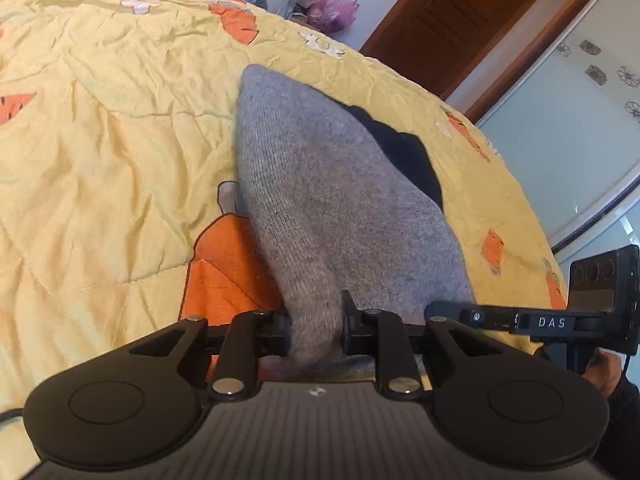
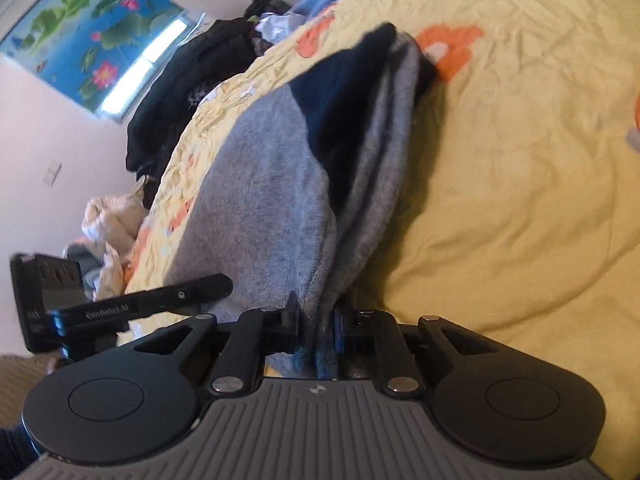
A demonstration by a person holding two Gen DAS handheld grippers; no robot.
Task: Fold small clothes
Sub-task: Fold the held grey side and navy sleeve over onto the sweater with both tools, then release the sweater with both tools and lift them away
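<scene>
Left gripper point(image 1: 316, 326): pressed together on a bunched edge of the grey knitted wool garment point(image 1: 320, 200); fabric fills the gap between both fingers.
Right gripper point(image 2: 318, 326): pinching several stacked layers of the same grey knit point(image 2: 260, 184) between its fingers.
Garment position: on the yellow quilted bedspread with orange carrot print point(image 1: 112, 152), stretching away from both grippers across the bed.
Garment form: in the right wrist view, folded layers stand on edge as a ridge; one broad grey panel lies beside the ridge, towards the bed edge.
Dark part: a black or navy fabric section point(image 2: 340, 92) shows at the garment's far end; in the left wrist view it point(image 1: 404, 152) lies partly under the grey knit.
Beyond the bed: a heap of dark clothes point(image 2: 188, 92) and a brown wooden door point(image 1: 452, 20).
</scene>
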